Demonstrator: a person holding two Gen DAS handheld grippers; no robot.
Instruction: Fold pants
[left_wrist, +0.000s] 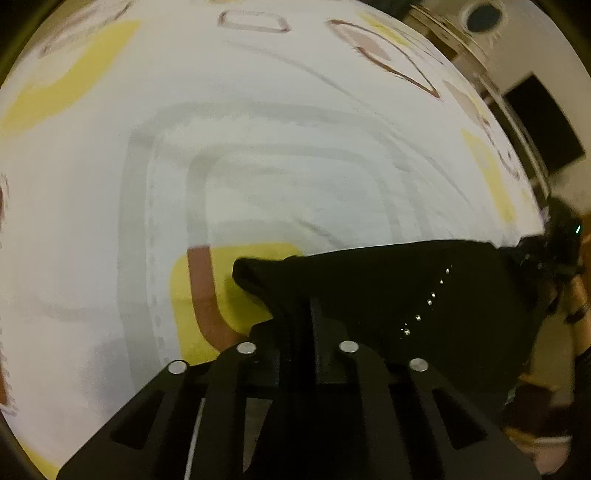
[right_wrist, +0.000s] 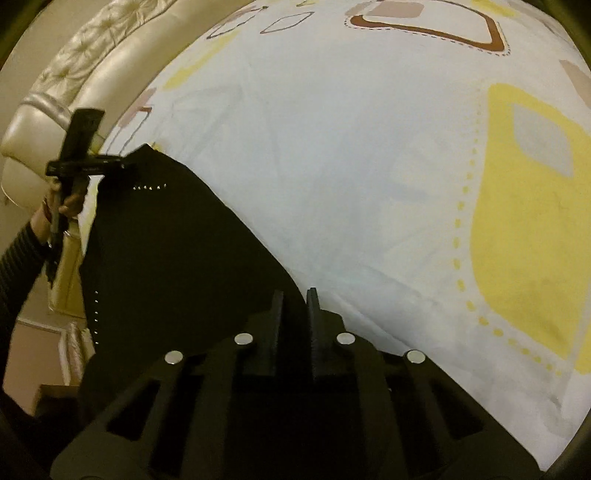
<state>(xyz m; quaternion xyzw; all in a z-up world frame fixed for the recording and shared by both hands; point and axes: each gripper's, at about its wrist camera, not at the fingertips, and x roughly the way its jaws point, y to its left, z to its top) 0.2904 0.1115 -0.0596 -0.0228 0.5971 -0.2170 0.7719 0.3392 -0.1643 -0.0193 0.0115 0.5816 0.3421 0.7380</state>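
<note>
We work over a white bedsheet (left_wrist: 295, 110) printed with yellow and brown shapes, and the black pants (left_wrist: 406, 295) with small silver studs lie along its near edge, stretched between our two tools. On the left, our left gripper (left_wrist: 301, 310) has its black jaws closed on a fold of the pants' cloth near one corner. On the right, our right gripper (right_wrist: 295, 306) is closed too, pinching the pants' edge where it meets the sheet, with the cream padded bed frame (right_wrist: 55, 110) beyond. We judge the risk to be a thin bite: if either pinch catches one layer only, or takes the sheet with it, the fold will drag crooked or the cloth will slip free
</note>
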